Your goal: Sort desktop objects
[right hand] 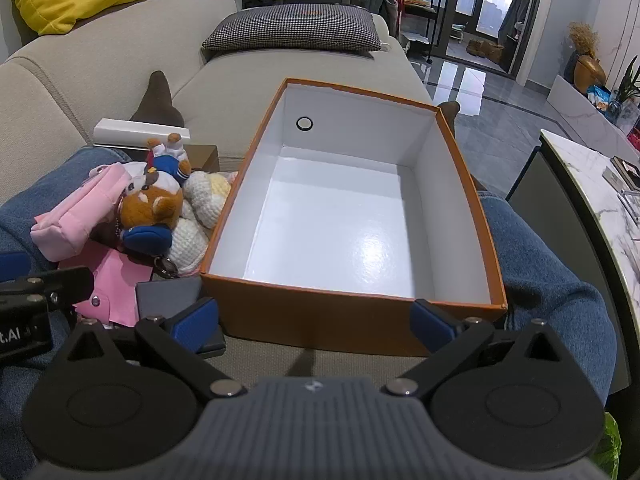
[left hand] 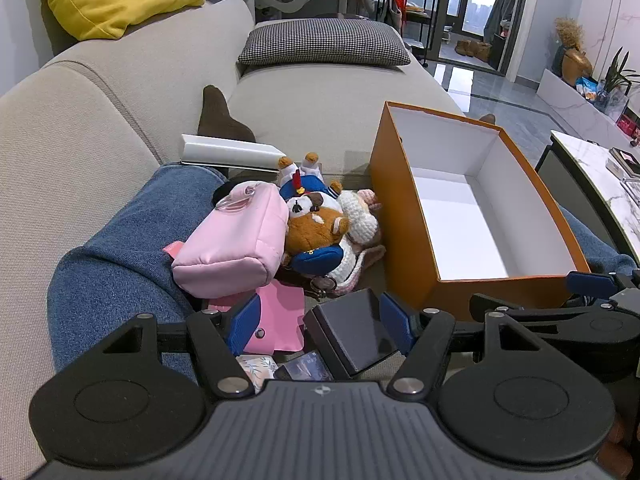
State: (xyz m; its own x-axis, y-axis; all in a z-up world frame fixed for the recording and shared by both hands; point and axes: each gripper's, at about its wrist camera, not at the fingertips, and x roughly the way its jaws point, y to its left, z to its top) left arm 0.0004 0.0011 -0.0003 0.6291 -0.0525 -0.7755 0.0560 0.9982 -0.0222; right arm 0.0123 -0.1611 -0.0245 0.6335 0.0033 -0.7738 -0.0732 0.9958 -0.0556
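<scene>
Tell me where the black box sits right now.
In the left wrist view the black box lies low in the middle, between the left gripper's open fingers, just left of the orange box's near corner and right of the pink card.

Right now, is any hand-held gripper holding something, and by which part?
The left hand-held gripper is open around the dark box, one pad at each side, but not clamped. The right hand-held gripper is open before the orange box. Nothing is held.
</scene>
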